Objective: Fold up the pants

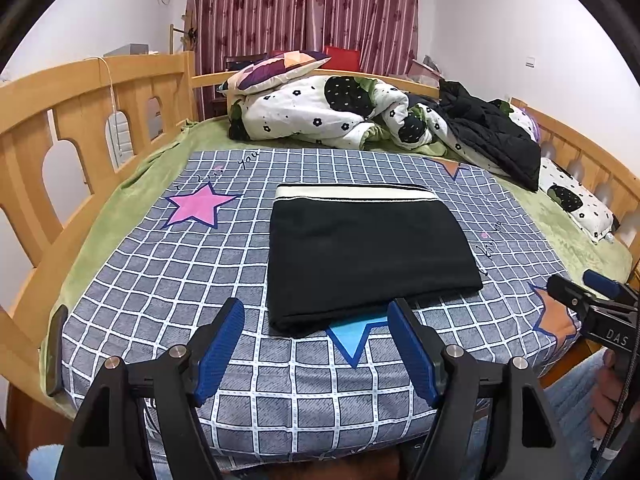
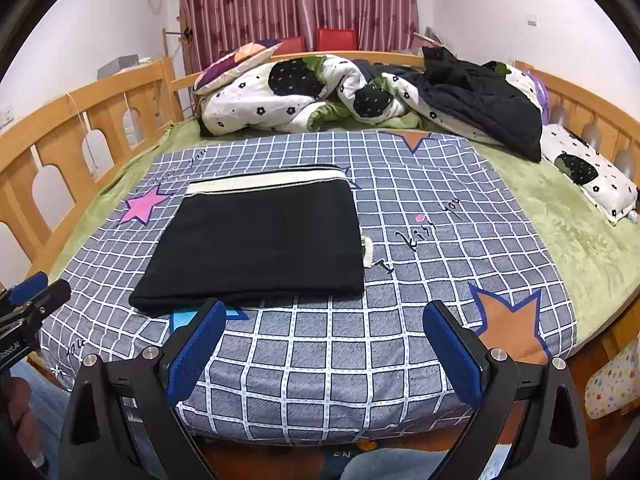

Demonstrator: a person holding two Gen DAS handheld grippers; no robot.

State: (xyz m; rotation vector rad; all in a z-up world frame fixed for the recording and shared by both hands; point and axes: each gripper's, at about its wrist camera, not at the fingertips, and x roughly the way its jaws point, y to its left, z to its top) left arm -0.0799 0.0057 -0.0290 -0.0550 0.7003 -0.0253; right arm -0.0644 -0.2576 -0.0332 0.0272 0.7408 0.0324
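The black pants lie folded into a flat rectangle on the checked sheet, with a cream waistband along the far edge. They also show in the right wrist view, where a small white tag pokes out at the right side. My left gripper is open and empty, just short of the pants' near edge. My right gripper is open and empty, near the pants' near right corner. Each gripper shows at the edge of the other's view: the right one, the left one.
A crumpled flowered quilt, a black jacket and a pillow lie at the head of the bed. Wooden rails run along both sides. A green blanket lies under the sheet. A dark phone-like slab lies at the bed's near left corner.
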